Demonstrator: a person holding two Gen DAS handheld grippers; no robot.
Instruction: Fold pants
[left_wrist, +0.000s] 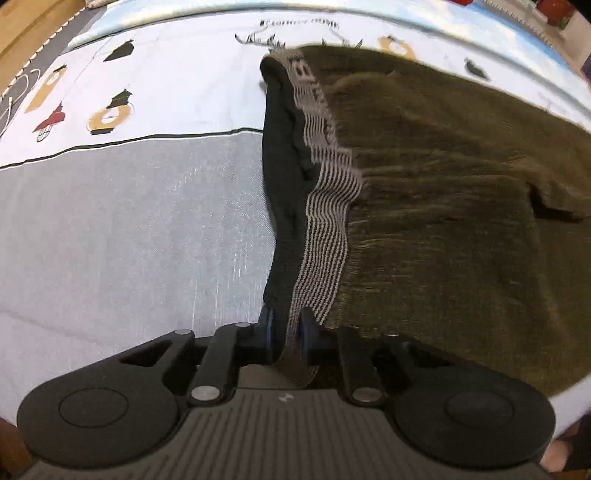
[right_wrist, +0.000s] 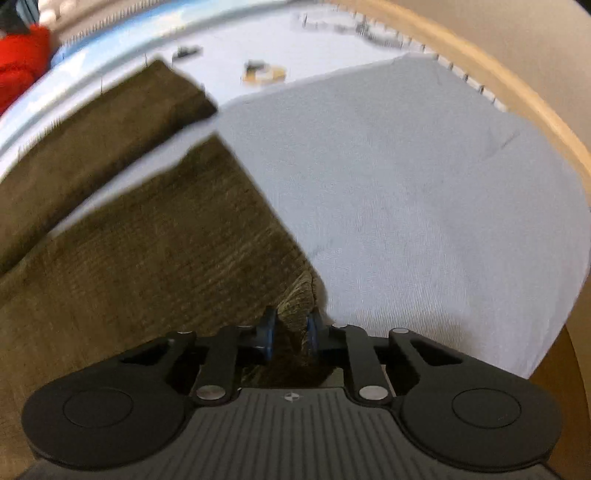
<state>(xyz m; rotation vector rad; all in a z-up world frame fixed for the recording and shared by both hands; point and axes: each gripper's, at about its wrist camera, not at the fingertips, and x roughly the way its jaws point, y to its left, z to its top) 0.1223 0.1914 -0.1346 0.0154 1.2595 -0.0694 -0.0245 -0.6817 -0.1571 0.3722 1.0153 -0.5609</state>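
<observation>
Left wrist: left tool (left_wrist: 286, 332) pinches pants (left_wrist: 443, 206) waistband edge, right tool (right_wrist: 290, 330) pinches hem corner, bedsheet (right_wrist: 424, 206) beside

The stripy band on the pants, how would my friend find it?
Look at the big bed sheet, then the olive-brown pants lying on it. Along their left edge runs the waistband, the only part with thin grey-and-dark stripes, pinched at its near end by the left tool.
</observation>
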